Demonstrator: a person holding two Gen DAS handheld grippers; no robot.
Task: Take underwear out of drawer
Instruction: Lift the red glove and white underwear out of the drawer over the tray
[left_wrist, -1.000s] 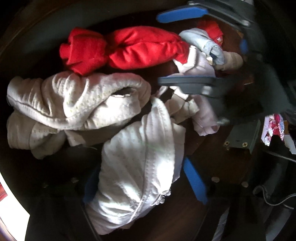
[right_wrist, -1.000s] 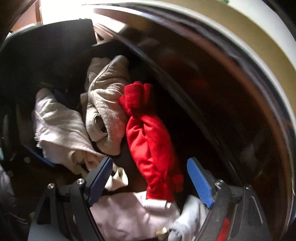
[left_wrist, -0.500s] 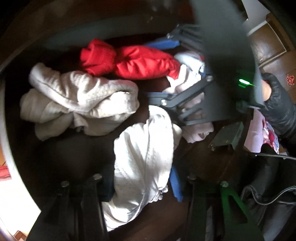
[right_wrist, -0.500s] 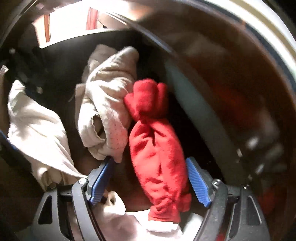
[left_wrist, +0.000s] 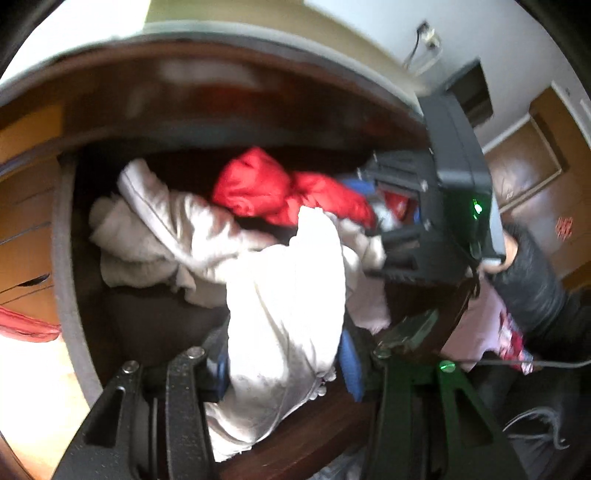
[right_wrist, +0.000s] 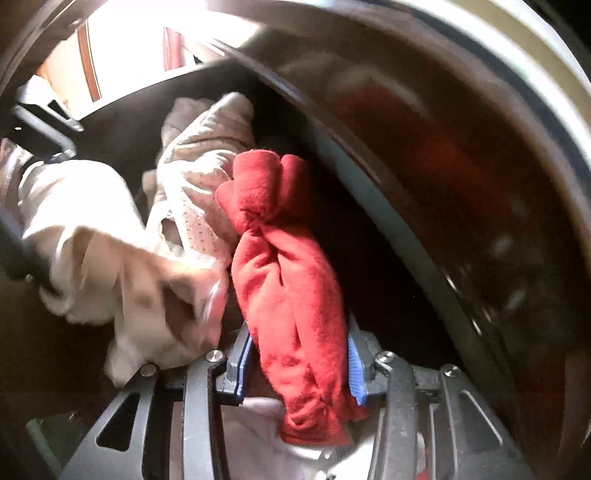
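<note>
Underwear fills the dark wooden drawer (left_wrist: 66, 258) in a loose heap. My left gripper (left_wrist: 284, 362) has its blue pads clamped on a white garment (left_wrist: 284, 306), which hangs out of the jaws toward the drawer's near edge and runs back into the pile. Behind it, toward the drawer's left side, lies a crumpled beige piece (left_wrist: 166, 229), and along the far edge sits a rolled red piece (left_wrist: 288, 192). My right gripper (right_wrist: 299, 365) has that same red piece (right_wrist: 288, 295) between its blue pads; the jaws are closing, and both pads already press against the cloth. The red roll runs away from my right claw along the drawer's far wall (right_wrist: 406, 229), with the beige piece (right_wrist: 199, 177) just beside it and touching it. From the left wrist view my right gripper (left_wrist: 373, 206) shows at the drawer's right end, held by a hand in a black glove (left_wrist: 532, 273).
</note>
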